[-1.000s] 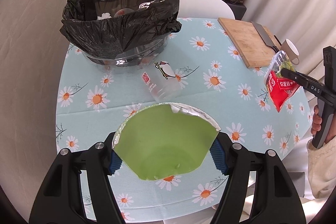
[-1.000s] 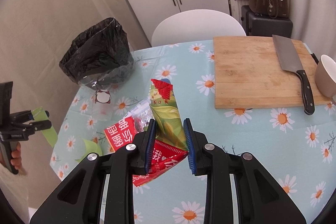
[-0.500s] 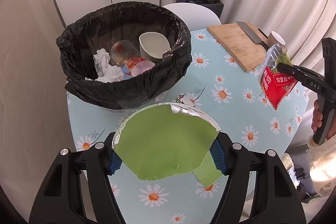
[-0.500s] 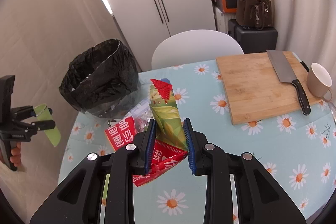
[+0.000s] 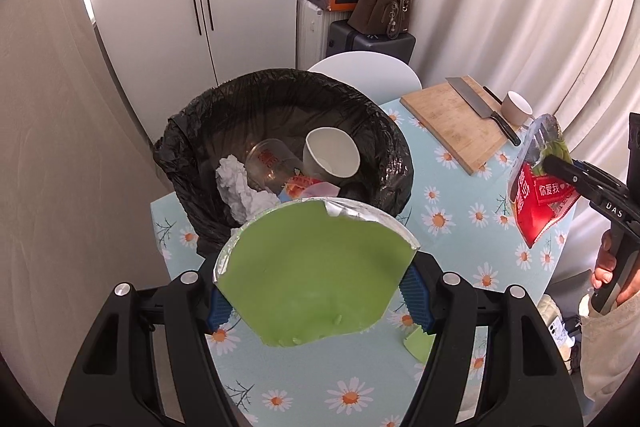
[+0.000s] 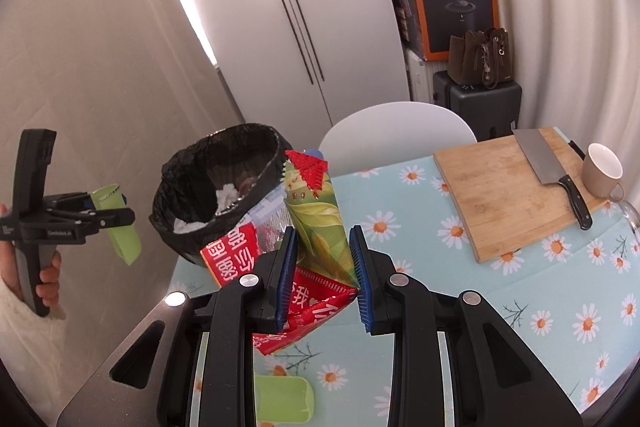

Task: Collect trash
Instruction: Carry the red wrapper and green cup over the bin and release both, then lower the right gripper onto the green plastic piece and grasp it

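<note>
Both tongs clenched on trash. Left tongs (image 5: 316, 293) spread wide, pads gripping the edges of a green foil lid (image 5: 312, 267), silver rim showing, held above the table edge; bin (image 5: 280, 131) sits straight ahead past it. Right tongs (image 6: 322, 275) nearly closed, pinching a crumpled snack wrapper (image 6: 320, 227), red and green with white print, up in the air; bin ahead to their left. Bin has a black liner, with a paper cup (image 5: 331, 157), plastic cup and tissue inside. Table (image 6: 520, 307) has a daisy cloth; cutting board (image 6: 508, 195), cleaver and mug ahead-right of right tongs. White chair, cabinets, orange box behind.
</note>
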Available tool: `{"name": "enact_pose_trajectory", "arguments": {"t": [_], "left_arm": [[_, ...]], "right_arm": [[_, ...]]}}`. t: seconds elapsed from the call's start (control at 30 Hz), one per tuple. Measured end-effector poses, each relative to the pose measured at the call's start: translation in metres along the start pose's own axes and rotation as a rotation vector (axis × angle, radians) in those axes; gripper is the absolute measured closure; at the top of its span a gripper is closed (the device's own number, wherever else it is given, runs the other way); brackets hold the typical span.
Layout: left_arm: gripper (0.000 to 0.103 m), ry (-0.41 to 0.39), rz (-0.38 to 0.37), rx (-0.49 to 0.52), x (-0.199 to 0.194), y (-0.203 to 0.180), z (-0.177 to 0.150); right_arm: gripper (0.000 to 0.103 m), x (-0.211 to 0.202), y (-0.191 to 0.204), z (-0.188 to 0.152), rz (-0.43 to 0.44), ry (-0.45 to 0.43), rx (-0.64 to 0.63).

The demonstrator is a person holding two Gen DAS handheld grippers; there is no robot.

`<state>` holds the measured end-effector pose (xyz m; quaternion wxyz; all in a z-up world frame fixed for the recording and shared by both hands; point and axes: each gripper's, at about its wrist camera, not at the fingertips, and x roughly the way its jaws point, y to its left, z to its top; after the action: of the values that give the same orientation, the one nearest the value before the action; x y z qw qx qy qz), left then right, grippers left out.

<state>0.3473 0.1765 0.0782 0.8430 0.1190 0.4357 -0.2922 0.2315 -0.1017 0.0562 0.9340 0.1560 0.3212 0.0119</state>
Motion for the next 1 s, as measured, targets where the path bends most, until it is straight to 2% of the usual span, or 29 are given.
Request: {"name": "enact_pose_trajectory", "arguments": {"t": [0.17, 0.27, 0.43, 0.6, 0.67, 0.73, 0.77, 0.8, 0.83, 0.87, 1.0], "left_arm": [[0.035, -0.02, 0.026, 0.015, -0.006, 0.013, 0.013], [0.035, -0.032, 0.009, 0.019, -0.004, 0.016, 0.018], [0.035, -0.007, -0.018, 0.015, 0.011, 0.021, 0.026], [0.035, -0.009, -0.004, 0.006, 0.021, 0.03, 0.04], [0.032, -0.028, 0.013, 0.003, 0.024, 0.036, 0.045], [0.018, -0.051, 0.037, -0.012, 0.025, 0.043, 0.051], [0.014, -0.061, 0.045, -0.024, 0.025, 0.047, 0.053], [0.007, -0.07, 0.052, -0.042, 0.025, 0.052, 0.054], [0.006, -0.083, 0.059, -0.057, 0.025, 0.056, 0.055], [0.006, -0.091, 0.071, -0.066, 0.024, 0.059, 0.055], [0.006, -0.091, 0.113, -0.089, 0.027, 0.072, 0.049]], "right_arm": [[0.078, 0.003, 0.022, 0.02, 0.048, -0.037, 0.001], [0.078, 0.011, 0.034, 0.031, 0.057, -0.043, -0.035], [0.078, 0.037, 0.05, 0.052, 0.08, -0.032, -0.085], [0.078, 0.071, 0.069, 0.074, 0.132, -0.015, -0.144], [0.077, 0.087, 0.076, 0.083, 0.148, -0.003, -0.172], [0.075, 0.104, 0.082, 0.09, 0.163, 0.005, -0.189], [0.073, 0.112, 0.084, 0.093, 0.178, 0.016, -0.194], [0.054, 0.121, 0.086, 0.093, 0.196, 0.034, -0.2], [0.029, 0.129, 0.089, 0.093, 0.201, 0.047, -0.214], [0.024, 0.133, 0.092, 0.091, 0.185, 0.039, -0.239], [0.02, 0.147, 0.099, 0.082, 0.178, 0.053, -0.304]]}}
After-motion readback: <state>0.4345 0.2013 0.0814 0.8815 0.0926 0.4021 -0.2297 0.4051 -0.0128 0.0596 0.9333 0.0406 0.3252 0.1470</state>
